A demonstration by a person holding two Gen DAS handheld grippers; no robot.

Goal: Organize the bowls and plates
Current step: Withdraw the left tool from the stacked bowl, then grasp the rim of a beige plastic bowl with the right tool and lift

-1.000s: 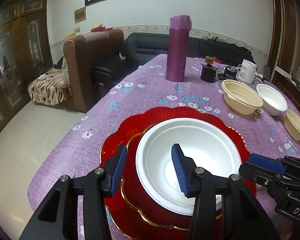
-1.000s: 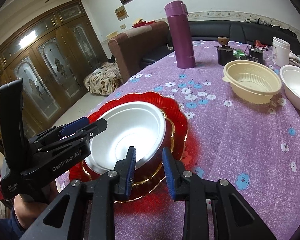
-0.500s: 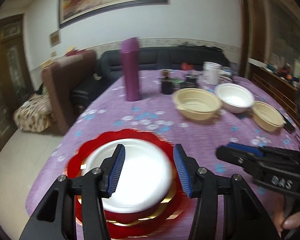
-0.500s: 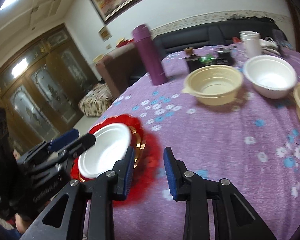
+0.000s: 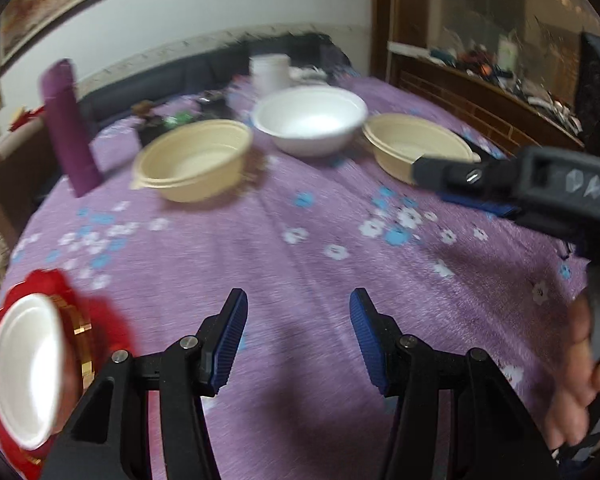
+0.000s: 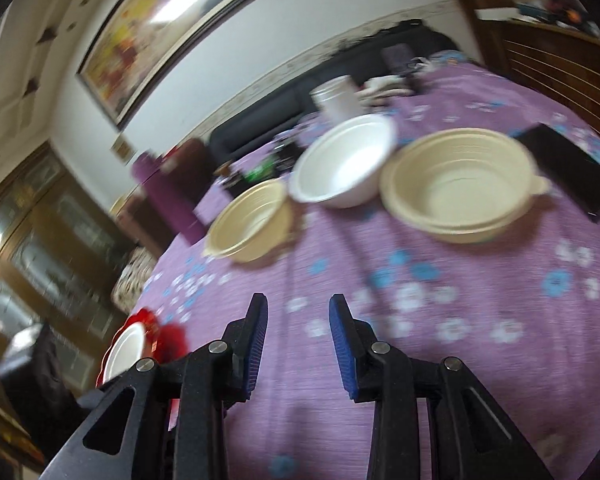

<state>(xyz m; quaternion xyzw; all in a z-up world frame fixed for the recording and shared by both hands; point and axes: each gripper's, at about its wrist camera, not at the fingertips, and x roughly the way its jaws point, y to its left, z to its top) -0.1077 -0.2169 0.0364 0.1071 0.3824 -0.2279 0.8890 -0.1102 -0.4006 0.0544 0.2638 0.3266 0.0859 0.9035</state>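
A: Bowls fill the left wrist view now. A second ago the white bowl on the red plate sat right between the left gripper's (image 5: 298, 336) fingers; that bowl (image 5: 24, 368) and red plate (image 5: 108, 332) have slid to the lower left edge, and only purple tablecloth (image 5: 300, 240) lies between the jaws.

B: Grip state?

A: Released. The jaws have just been opening, nothing between them. Ahead I count three bowls: two cream ones (image 5: 194, 160) (image 5: 414, 148) and one white (image 5: 310, 120) between them at the back, plus the one on the plate. One purple flask (image 5: 70, 128) stands at left. The right gripper (image 5: 460, 184) crosses in from the right, lettered "DAS", the rest cut off.

B: And the right wrist view?

A: Right gripper (image 6: 298, 344) apart too, its jaws a little wider than before, only cloth between. The plate has dropped to the lower left corner. Same count: two cream bowls, one white, one on the plate. A dark flat object (image 6: 568, 172) lies beside the right cream bowl (image 6: 460, 188). Too blurred for any writing.
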